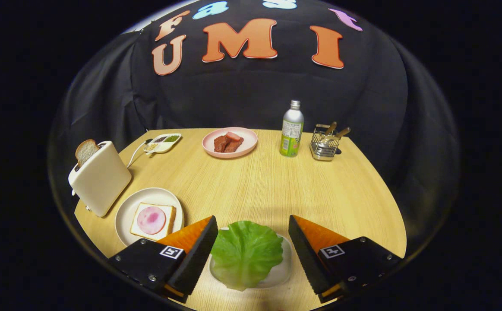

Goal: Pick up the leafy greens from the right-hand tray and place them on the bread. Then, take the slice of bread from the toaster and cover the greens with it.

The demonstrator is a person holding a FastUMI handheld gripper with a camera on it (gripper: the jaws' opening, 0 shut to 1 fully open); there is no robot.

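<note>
In the gripper view, the leafy greens (246, 252) are seen lying on a small pale tray (284, 268) between the two fingers of the gripper (253, 242), which is held wide open with neither finger clearly touching the leaf. For a good pick, the fingers should be lowered evenly on both sides and closed softly on the raised part of the leaf, so that the tray is not pinched. The bread (153, 220) with a ham slice waits on a plate (125, 211) to the near left, beside the toaster (100, 178) in which the second slice (86, 151) stands.

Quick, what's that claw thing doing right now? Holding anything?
Gripper: open, holding nothing; its fingers straddle the lettuce leaf on its small tray.
</note>
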